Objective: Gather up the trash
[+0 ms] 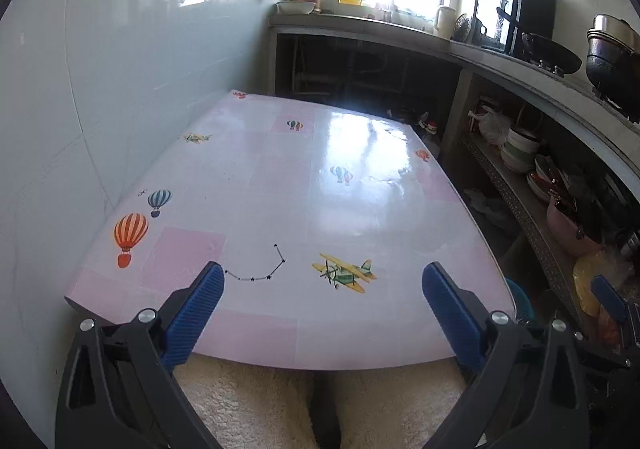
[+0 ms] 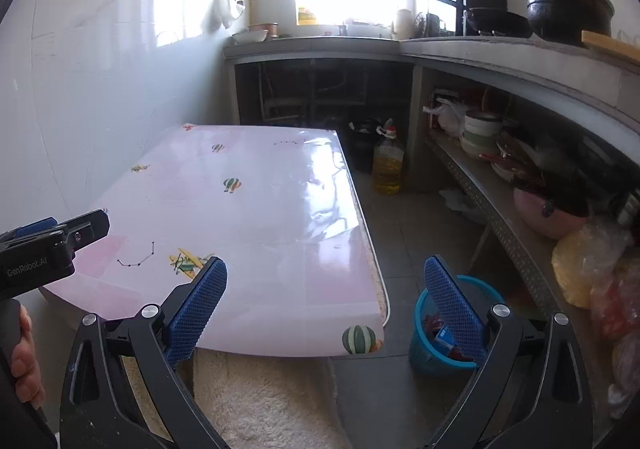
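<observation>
A pink table (image 1: pixel 280 185) with balloon and plane prints shows in both views (image 2: pixel 256 217); I see no loose trash on it. A blue waste basket (image 2: pixel 424 353) stands on the floor by the table's near right corner, with red and blue wrappers (image 2: pixel 438 333) inside; its rim peeks out in the left wrist view (image 1: pixel 520 301). My left gripper (image 1: pixel 323 277) is open and empty over the table's near edge; it also shows at the left of the right wrist view (image 2: pixel 86 223). My right gripper (image 2: pixel 326 273) is open and empty, between table corner and basket.
A cream fluffy rug (image 2: pixel 256 401) lies below the near table edge. A yellow oil bottle (image 2: pixel 387 165) stands on the floor beyond the table. A low shelf (image 2: pixel 500 209) on the right holds bowls and bags. A counter (image 2: pixel 320 45) with pots runs behind and right.
</observation>
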### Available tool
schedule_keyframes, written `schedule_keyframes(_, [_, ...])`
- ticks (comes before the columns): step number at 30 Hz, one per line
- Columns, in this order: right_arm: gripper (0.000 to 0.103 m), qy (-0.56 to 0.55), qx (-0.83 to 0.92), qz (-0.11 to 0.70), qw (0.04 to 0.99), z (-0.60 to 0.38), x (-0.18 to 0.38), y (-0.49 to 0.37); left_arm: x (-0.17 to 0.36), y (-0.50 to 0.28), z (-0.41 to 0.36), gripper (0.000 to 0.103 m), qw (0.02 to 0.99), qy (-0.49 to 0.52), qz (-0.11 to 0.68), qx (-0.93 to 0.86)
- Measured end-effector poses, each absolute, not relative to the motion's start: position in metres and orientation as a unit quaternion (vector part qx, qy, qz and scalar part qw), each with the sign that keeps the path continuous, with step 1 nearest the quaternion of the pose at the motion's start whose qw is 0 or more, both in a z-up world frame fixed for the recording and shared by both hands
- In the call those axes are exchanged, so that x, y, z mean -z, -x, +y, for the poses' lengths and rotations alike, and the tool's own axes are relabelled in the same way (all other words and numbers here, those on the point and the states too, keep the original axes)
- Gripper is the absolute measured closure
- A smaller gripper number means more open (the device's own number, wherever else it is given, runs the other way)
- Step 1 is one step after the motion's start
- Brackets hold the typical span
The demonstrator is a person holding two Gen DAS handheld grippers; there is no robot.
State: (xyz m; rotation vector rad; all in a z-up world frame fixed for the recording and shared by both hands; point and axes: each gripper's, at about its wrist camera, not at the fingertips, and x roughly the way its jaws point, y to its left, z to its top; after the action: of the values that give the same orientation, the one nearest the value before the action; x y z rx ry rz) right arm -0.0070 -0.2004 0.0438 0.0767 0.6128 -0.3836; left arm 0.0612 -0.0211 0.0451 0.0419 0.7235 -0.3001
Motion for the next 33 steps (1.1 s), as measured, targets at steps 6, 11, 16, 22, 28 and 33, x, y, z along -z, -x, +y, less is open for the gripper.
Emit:
schedule_keyframes(6, [0.008,-0.03,0.205,0.34,0.917,-0.195,-0.023,0.017,-0.021,-0.054,-0.028,0.006,0.915,-0.073,0.385,0.092])
schedule_keyframes(11, [0.008,-0.039,0.225,0.394,0.89,-0.201,-0.003,0.018,-0.004,-0.053,-0.022,0.006,0.903,-0.077,0.417,0.062])
schedule_keyframes(16, [0.008,-0.034,0.253,0.408,0.877,-0.21,0.002,0.024,0.003,-0.054,-0.021,0.006,0.896,-0.064,0.438,0.048])
schedule_keyframes(22, [0.008,-0.039,0.267,0.412,0.87,-0.219,0.003,0.03,0.004,-0.049,-0.031,0.006,0.893,-0.075,0.44,0.051])
schedule_keyframes(28, [0.008,-0.047,0.274,0.416,0.866,-0.224,0.006,0.034,0.005,-0.047,-0.042,0.006,0.889,-0.087,0.445,0.062])
schedule_keyframes(33, [0.008,-0.052,0.278,0.415,0.865,-0.228,0.006,0.036,0.004,-0.043,-0.052,0.006,0.888,-0.096,0.443,0.076])
